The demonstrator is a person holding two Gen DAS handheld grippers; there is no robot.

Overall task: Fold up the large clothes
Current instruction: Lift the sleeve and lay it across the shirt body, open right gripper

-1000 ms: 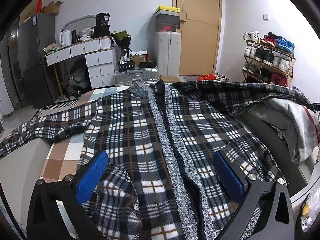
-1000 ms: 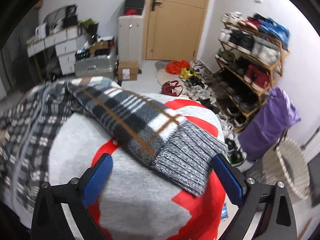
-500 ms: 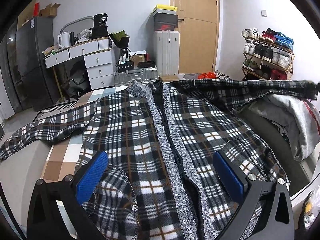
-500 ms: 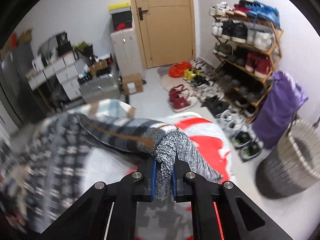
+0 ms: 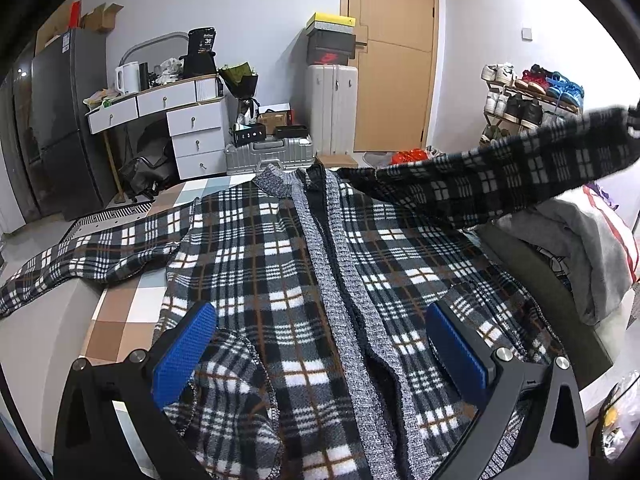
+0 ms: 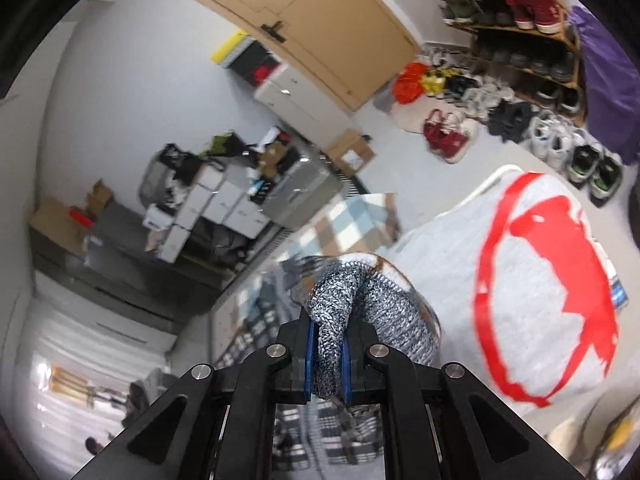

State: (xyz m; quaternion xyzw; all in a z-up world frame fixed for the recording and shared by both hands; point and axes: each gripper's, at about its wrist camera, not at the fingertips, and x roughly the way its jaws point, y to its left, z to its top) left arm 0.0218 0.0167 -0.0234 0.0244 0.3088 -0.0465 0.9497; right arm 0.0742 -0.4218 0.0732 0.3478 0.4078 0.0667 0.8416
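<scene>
Far left of the left wrist view, one sleeve (image 5: 92, 256) of the black, white and grey plaid fleece cardigan (image 5: 256, 264) trails off the bed edge, over the brown, white & pale-blue checked bed cover (image 5: 120, 312). The cardigan's body lies flat, front up, with its grey ribbed knit placket (image 5: 336, 300) running down the middle. The left claw (image 5: 320, 352) hovers just above the hem area, blue pads (image 5: 184, 350) spread wide — released, nothing between them.

Further right, the other plaid sleeve (image 5: 500, 176) is lifted off the bed and stretches up toward the right edge of the frame. Below it sits a grey sweatshirt with red print (image 5: 592, 240), heaped beside the cardigan.

In the right wrist view the right claw (image 6: 327, 360) is clenched on the grey knit cuff (image 6: 334, 312) of that raised sleeve — fabric pinched between the blue pads, view tilted & blurred. The grey-and-red sweatshirt shows at right; a wooden shoe rack (image 6: 516, 28) stands by the wall behind.
</scene>
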